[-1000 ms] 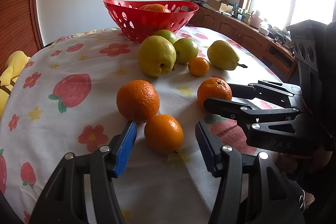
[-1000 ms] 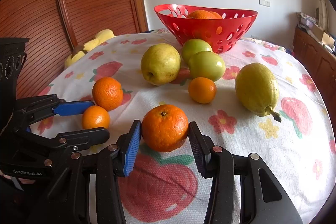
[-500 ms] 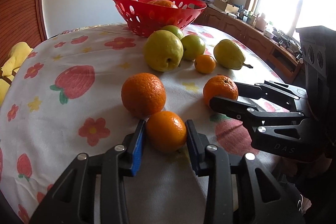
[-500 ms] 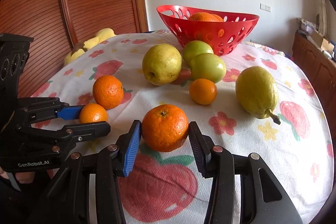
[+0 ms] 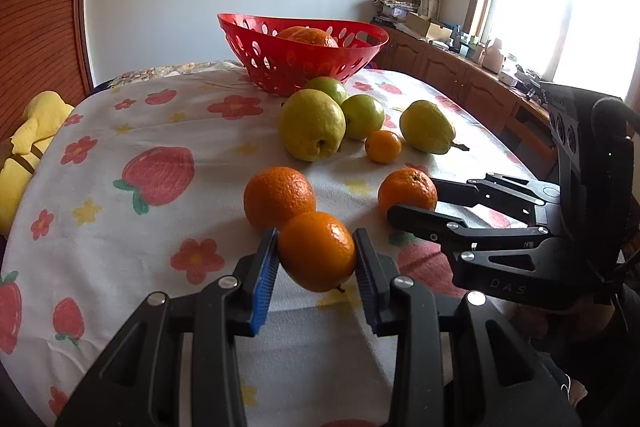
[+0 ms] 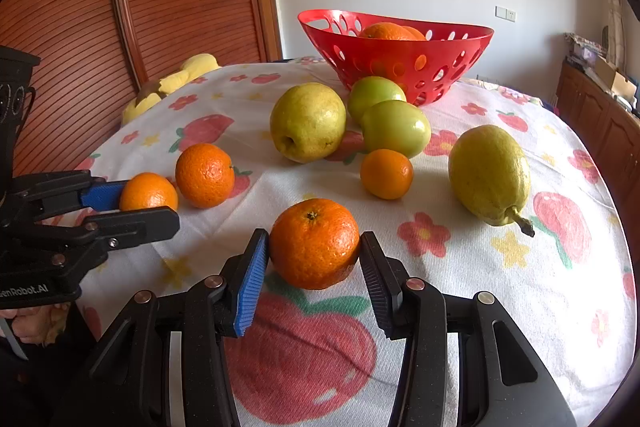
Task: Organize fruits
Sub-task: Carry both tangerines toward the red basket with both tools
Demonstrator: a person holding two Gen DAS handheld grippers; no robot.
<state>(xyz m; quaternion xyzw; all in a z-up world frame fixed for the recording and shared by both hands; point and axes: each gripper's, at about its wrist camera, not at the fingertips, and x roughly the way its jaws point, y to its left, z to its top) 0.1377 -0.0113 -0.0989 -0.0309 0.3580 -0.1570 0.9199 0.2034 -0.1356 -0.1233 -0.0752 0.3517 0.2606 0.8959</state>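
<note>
Both tongs are clamped, my left tongs (image 5: 316,259) on a small orange (image 5: 317,251), my right tongs (image 6: 314,259) on a tangerine (image 6: 315,243), and the red basket (image 5: 280,67) lies straight ahead at the counter's far side.

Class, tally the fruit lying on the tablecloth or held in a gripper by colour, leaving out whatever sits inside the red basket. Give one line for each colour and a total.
Orange fruit: 4 (one in the left gripper, one in the right gripper, two loose)
Yellow-green fruit: 4
Total: 8
</note>
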